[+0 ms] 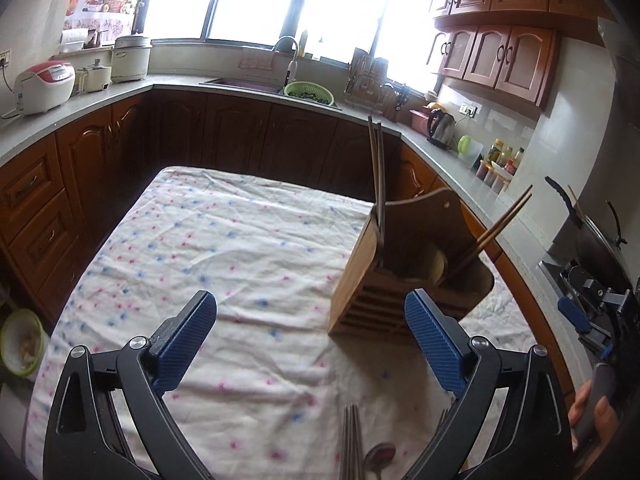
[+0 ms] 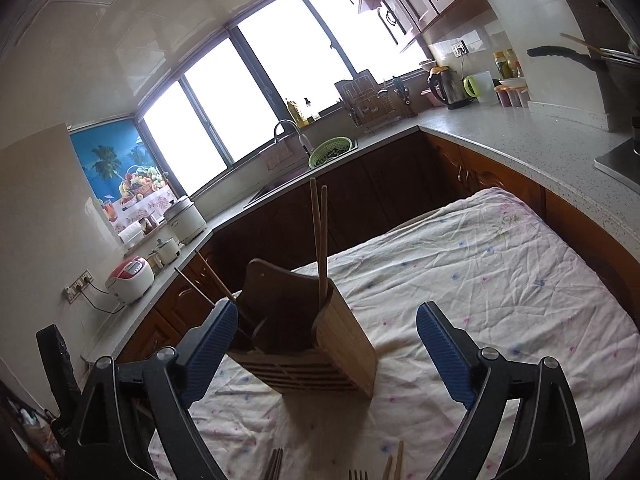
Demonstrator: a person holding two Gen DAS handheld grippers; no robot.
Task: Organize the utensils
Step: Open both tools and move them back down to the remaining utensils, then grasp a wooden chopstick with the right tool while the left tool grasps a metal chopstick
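A wooden utensil holder (image 1: 356,276) stands on the cloth-covered table (image 1: 224,240), with chopsticks (image 1: 378,168) upright in one corner and another pair (image 1: 500,224) leaning out. It also shows in the right wrist view (image 2: 340,344), with its chopsticks (image 2: 320,232). My left gripper (image 1: 310,328) is open and empty above the table, the holder just ahead to the right. My right gripper (image 2: 326,344) is open and empty, above and just short of the holder. A spoon (image 1: 378,456) and metal chopsticks (image 1: 352,444) lie at the near edge. A fork (image 2: 358,474) and wooden sticks (image 2: 394,464) lie near.
Kitchen counters (image 1: 80,104) wrap around the table on three sides, with rice cookers (image 1: 44,86), a sink with a green colander (image 1: 308,94), a kettle (image 1: 440,126) and bottles (image 1: 500,160). A wok (image 1: 592,232) sits on the stove at right.
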